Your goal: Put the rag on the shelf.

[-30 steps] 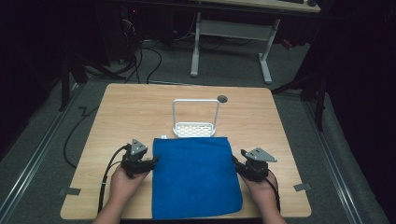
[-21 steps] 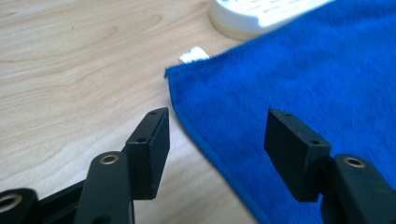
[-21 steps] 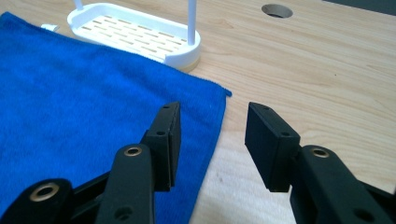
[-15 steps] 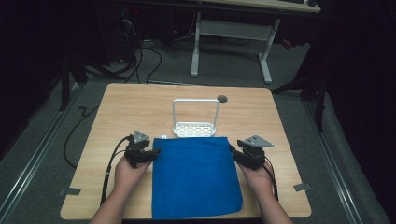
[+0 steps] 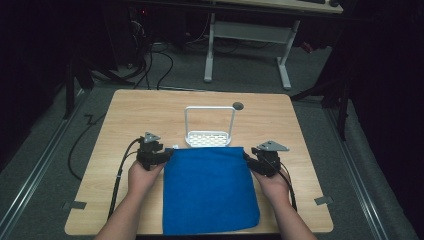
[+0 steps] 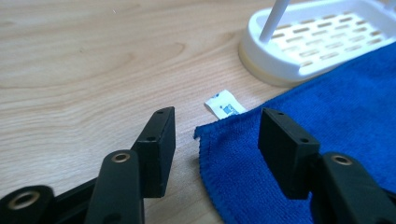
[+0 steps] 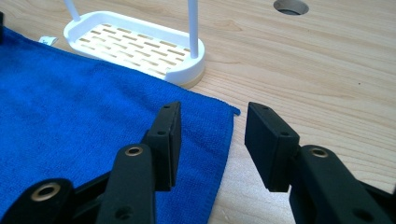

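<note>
Black jaws of the left gripper (image 6: 212, 154) stand apart over the far left corner of the blue cloth (image 6: 299, 154); they have just been closing, yet the pads are not pressing on anything. In the left gripper view one jaw sits over bare wood and the other over the cloth, with the stitched corner edge lying in the gap between them. Just past that corner a small white label (image 6: 225, 103) sticks out from the cloth's hem.

The right gripper (image 7: 212, 140) is likewise parted, at a middling width, straddling the far right corner of the cloth (image 7: 84, 121): one jaw above the fabric, the other above the wood, with the side edge of the cloth running between them and no grip on it.

From the high view, the left gripper (image 5: 159, 156) and right gripper (image 5: 252, 161) sit at the two far corners of the cloth (image 5: 207, 187), each held in a hand, forearms coming in from the near edge. The cloth lies flat on the near half of the wooden table (image 5: 150, 110). Its far edge touches or slightly overlaps the base of a white slotted rack (image 5: 209, 136) with a tall loop handle, standing at mid table. A round hole (image 5: 238, 105) in the tabletop lies just beyond the rack.
</note>
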`<move>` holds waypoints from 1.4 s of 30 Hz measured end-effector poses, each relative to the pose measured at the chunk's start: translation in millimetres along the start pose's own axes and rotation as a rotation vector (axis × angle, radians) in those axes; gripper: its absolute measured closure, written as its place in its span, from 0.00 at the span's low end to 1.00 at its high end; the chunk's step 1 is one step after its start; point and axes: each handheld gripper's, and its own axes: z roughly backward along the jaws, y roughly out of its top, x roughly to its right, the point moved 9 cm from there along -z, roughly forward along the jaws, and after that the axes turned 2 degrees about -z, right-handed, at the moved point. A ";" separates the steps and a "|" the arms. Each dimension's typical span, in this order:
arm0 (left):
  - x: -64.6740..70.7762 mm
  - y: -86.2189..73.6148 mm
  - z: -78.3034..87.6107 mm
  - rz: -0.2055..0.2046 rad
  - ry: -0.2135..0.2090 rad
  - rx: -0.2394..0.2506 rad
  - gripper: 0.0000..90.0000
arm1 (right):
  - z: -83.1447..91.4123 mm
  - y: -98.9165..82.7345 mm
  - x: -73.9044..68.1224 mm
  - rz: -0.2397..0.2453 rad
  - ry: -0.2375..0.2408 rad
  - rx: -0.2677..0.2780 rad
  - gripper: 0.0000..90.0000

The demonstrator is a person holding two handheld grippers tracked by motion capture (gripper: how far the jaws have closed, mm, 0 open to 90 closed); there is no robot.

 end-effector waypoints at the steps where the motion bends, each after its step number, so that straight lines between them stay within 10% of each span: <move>1: -0.4 -0.1 -1.4 -0.002 0.002 -0.005 0.54 | -0.2 0.4 1.0 0.000 -0.002 0.001 0.63; 13: 10.6 -3.9 -2.7 0.006 -0.057 0.000 0.96 | -18.3 0.4 14.9 -0.029 -0.031 -0.046 0.72; 32: 24.5 -6.9 8.4 -0.060 -0.050 0.063 0.96 | -69.5 0.5 13.8 -0.087 -0.039 -0.137 0.61; 42: 26.8 -6.8 10.5 -0.067 -0.047 0.072 0.96 | -70.2 -4.6 6.2 -0.019 -0.031 -0.153 0.97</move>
